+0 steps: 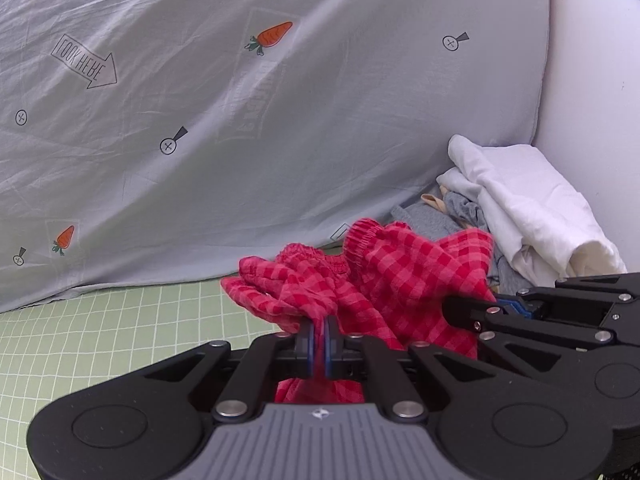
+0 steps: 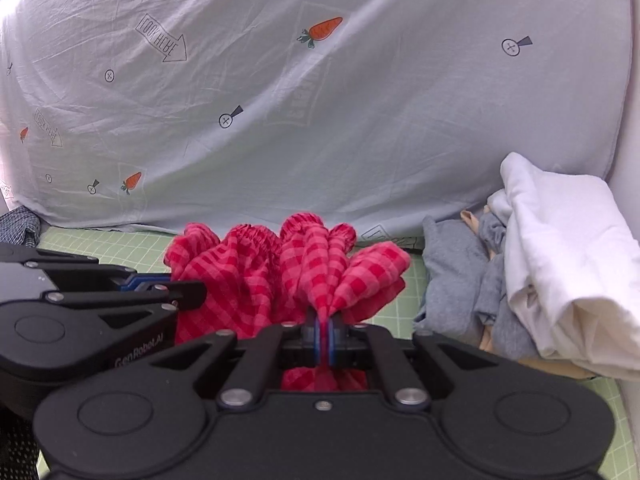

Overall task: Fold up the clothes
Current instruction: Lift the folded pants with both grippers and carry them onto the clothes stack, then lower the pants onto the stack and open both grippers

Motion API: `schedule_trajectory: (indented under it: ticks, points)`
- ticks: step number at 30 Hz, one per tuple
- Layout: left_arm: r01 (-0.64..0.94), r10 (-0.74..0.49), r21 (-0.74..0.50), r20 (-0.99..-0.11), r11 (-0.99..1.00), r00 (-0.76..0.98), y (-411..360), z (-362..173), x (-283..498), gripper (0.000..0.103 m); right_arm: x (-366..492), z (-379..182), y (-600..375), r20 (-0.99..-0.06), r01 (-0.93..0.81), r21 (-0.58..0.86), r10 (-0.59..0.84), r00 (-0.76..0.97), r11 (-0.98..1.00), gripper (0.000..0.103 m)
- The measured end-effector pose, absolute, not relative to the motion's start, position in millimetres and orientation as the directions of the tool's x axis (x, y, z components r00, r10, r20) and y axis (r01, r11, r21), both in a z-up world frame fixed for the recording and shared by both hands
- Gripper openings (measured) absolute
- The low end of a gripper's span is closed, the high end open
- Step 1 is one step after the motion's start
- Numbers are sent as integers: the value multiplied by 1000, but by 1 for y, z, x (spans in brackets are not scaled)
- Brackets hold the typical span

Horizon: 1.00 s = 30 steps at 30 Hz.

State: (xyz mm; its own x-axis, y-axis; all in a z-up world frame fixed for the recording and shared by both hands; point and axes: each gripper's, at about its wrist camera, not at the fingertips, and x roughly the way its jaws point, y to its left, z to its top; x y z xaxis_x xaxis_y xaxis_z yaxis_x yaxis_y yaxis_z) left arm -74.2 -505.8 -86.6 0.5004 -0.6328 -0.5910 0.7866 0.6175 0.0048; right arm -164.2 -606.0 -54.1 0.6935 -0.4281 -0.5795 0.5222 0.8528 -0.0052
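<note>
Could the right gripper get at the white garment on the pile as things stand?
Probably not yet: the right gripper is shut on the red checked garment, shared with the left gripper. The white garment itself lies uncovered.

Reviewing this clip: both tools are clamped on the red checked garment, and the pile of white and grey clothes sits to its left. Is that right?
Not quite. The pile of white and grey clothes sits to the right of the red checked garment, as both wrist views show. The rest holds: the left tool and right tool are both clamped on it.
</note>
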Motion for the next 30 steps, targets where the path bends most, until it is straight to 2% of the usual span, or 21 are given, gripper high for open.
schedule_trajectory:
  ticks: [4,14,17,21,24,27,30]
  points:
    - [802,-665,24,-545,597,511,-556,-55,-90,6,-183,-27,-656,-548,528,11,-436,714,849,4]
    - [875,-788,42,-417,482,453,-689,27,-115,6,-223,48,-763,-415,634,40,-565,714,772,4]
    - [903,-819,15,-413,430,397,-723,38,-119,6,-234,57,-788,-400,670,36,-603,690,742,4]
    - [914,-824,-17,-441,405,356,-761,32,-118,6,-243,58,-818,-401,716,22,-650,646,698,4]
    - [907,-796,-52,-503,418,337,-787,11,-109,6,-247,44,-843,-433,751,10,-674,598,660,5]
    - [888,-741,-82,-588,453,324,-809,-22,-94,8,-253,15,-878,-506,790,29,-673,539,612,5]
    - [861,-678,-56,-644,505,356,-817,-54,-78,14,-256,-20,-908,-587,828,59,-652,480,557,5]
